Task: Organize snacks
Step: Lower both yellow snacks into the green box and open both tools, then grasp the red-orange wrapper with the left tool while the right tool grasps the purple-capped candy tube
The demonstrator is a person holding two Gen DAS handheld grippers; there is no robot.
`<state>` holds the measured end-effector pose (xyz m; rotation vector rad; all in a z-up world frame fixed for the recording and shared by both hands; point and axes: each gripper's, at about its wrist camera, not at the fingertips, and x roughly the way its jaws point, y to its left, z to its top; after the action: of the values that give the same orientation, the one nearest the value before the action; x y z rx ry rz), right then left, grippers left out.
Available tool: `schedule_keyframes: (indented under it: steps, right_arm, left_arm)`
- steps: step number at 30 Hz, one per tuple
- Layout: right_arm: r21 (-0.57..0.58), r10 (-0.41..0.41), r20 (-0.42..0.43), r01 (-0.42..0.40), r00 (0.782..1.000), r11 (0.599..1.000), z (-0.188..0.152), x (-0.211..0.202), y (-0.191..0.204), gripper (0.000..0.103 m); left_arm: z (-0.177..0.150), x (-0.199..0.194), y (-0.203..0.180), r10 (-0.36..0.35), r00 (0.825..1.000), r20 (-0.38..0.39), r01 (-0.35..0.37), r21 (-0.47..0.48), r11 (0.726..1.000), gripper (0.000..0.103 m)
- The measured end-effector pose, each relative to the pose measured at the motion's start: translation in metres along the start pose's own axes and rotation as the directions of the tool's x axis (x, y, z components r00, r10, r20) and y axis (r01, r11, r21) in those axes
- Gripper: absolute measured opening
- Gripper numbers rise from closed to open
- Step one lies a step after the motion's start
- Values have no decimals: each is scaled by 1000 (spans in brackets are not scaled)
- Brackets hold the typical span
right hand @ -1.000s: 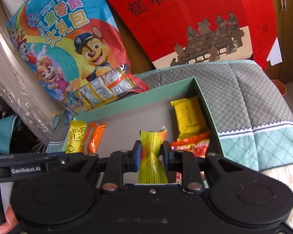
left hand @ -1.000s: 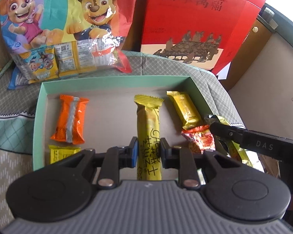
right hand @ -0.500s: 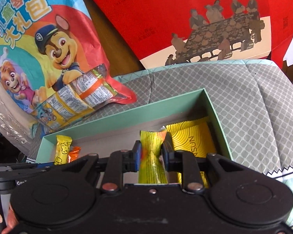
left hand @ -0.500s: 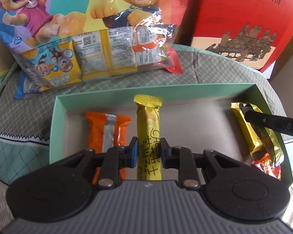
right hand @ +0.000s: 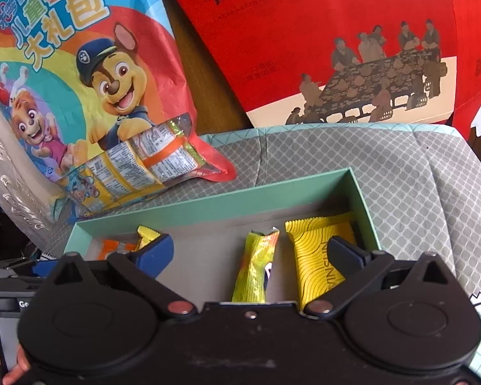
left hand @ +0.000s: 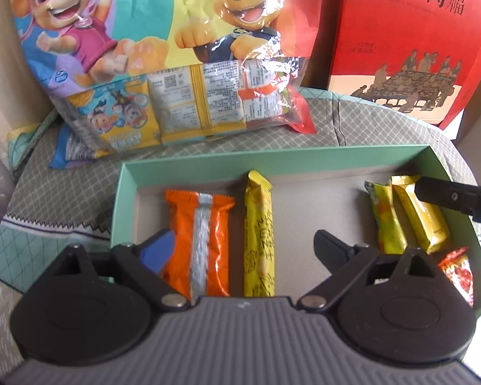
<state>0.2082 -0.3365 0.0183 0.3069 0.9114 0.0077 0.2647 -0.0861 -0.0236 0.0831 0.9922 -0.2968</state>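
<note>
Jaws just opened, yellow snack bar (left hand: pixel 259 237) lying between

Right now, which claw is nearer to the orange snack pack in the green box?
Left. The left claw stands open right over the orange pack, one finger beside it. The right claw is open at the box's other end, over the yellow packs.

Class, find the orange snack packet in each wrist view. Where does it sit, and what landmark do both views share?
Left wrist view: orange packet lies left of centre in the green box, beside the long yellow bar.
Right wrist view: orange packet shows only a sliver, at the box's far left end.
Shared landmark: the red gift box behind.
</note>
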Motion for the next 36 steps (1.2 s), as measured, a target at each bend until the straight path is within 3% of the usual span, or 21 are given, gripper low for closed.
schedule_keyframes:
  steps: [14,25,28,32,36]
  right_arm:
    - [-16,58,-67,-59,996,998,-64,-76,11,103]
    - [21,72,-111,-70,991,997,-129,-130,-1,103]
    - [27,80,-131,-77,988,997,-147,-139,-3,103]
    - [53,94,-147,-87,985,995,-171,-150,-9,103]
    - [83,95,-135,-84,986,993,-190,-159,-16,103]
  left_arm:
    - [-76,-73,-9,-63,997,-32,63,-3,998,103]
    - [-164,-103,-31,-104,986,-132,118,106,987,103]
    - [-185,-108,-33,-145,972,-186,163,82,983,103]
    - [-211,-111,-40,-219,938,-267,234,24,972,103]
    - [-226,-107,-43,-248,915,-319,241,-63,968,102]
